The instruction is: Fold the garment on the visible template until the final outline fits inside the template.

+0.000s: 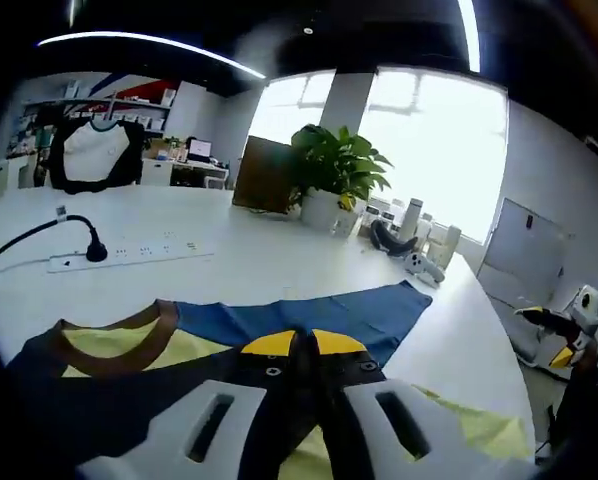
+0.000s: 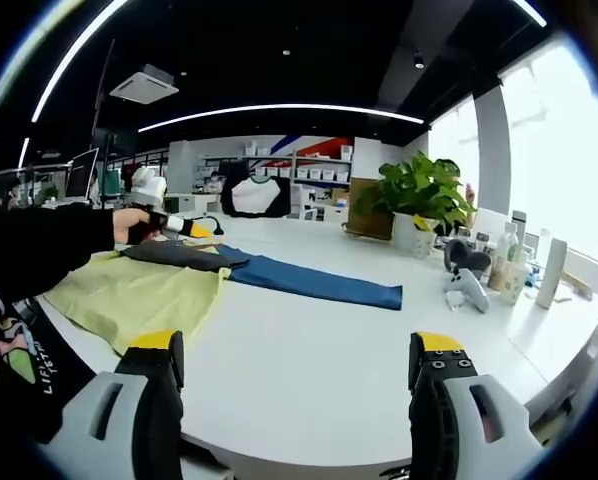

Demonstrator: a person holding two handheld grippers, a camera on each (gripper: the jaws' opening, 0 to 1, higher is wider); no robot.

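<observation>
Clearly the fold is under way on the white counter (image 2: 309, 330), and the garment (image 2: 139, 290) is the landmark to read everything from. Farthest out on its dark side, seen in the right gripper view, a person's hand (image 2: 129, 222) holds the left claw (image 2: 194, 230) down at the dark fabric's edge, probably to carry that edge over. From the left gripper view that claw's (image 1: 301, 345) yellow tips meet on the dark cloth, pinching a layer of it; the brown-trimmed collar (image 1: 119, 345) lies beside them and the blue sleeve (image 1: 329, 305) stretches away beyond. Across the garment's pale yellow body, the blue sleeve reaches along the counter toward the potted plant (image 2: 419, 195), not yet folded in. On the garment's near side, off the cloth, the right claw (image 2: 297, 360) hangs over bare counter with its jaws spread wide, holding nothing, likely waiting to take a second corner. I cannot make out any template outline under the cloth.
</observation>
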